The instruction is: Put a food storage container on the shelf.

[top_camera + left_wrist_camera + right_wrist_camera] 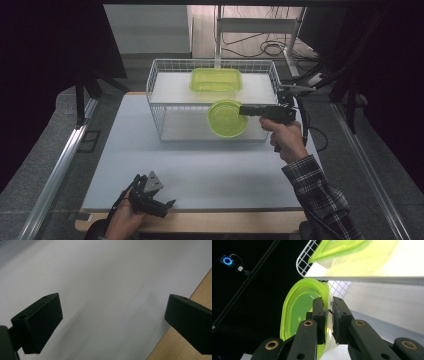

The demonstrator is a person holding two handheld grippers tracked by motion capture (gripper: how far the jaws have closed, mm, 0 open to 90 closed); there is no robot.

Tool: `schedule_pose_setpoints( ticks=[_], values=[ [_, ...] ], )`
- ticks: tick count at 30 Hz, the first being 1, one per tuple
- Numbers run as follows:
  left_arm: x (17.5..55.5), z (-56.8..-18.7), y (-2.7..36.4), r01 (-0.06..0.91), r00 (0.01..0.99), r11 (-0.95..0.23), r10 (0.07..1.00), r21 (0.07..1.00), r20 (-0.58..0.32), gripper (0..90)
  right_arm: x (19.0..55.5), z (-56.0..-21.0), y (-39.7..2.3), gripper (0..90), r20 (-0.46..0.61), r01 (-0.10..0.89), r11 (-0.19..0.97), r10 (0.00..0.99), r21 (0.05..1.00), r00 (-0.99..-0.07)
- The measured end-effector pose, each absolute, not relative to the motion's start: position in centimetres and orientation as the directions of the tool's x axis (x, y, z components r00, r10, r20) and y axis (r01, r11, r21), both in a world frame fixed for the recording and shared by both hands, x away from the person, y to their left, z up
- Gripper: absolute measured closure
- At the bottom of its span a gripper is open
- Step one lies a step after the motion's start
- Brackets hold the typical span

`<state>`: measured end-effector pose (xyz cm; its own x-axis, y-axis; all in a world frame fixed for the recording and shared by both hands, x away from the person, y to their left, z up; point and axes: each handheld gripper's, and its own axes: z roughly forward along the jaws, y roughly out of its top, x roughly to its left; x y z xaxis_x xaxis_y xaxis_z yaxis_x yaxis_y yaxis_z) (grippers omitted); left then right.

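At the far middle of the tabletop: a white wire basket (161, 107) stands with its open top up, its near wall toward the person.
Basket contents: a rectangular green container (216, 80) sits on a white shelf (172, 87) in the far half of the basket.
Round green container (227, 118): tilted on edge at the basket's near right side, clear of the tabletop, its open face turned toward the left edge.
Right gripper (243, 110): held level, pointing left, at the right end of the basket; in the right gripper view its jaws stand nearly closed, pinching the rim of the round green container (299, 307) between the pads.
Right hand (282, 135): wraps the gripper's handle over the right part of the tabletop; a plaid sleeve (320, 195) runs back to the near right corner.
Left gripper (167, 206): rests at the near edge, left of centre, held by the left hand (122, 220); in the left gripper view its jaws stand wide apart with nothing between them, over the white mat (112, 277) and the wooden edge (200, 293).
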<state>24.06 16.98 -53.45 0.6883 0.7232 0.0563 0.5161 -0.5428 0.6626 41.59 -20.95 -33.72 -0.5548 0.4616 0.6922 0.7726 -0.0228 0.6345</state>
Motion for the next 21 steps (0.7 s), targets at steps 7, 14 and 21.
schedule_pose_setpoints(
  ticks=[7, 14, 21],
  values=[
    [24.1, -53.3, 17.0, 0.534, 0.681, -0.52, 0.732, 0.667, 0.026, 1.4, 42.3, -31.9, -20.7, 81.2, 0.69, 0.763, -0.045, 0.461, 0.645, -0.557],
    [24.1, -53.4, 17.0, 0.542, 0.676, -0.514, 0.737, 0.665, 0.018, 1.7, 43.2, -30.1, -20.0, 81.2, 0.676, 0.745, -0.059, 0.473, 0.665, -0.565],
    [24.1, -53.4, 17.0, 0.542, 0.675, -0.516, 0.738, 0.663, 0.023, 1.8, 44.4, -28.6, -19.5, 81.1, 0.657, 0.722, -0.087, 0.498, 0.687, -0.566]
  ],
)
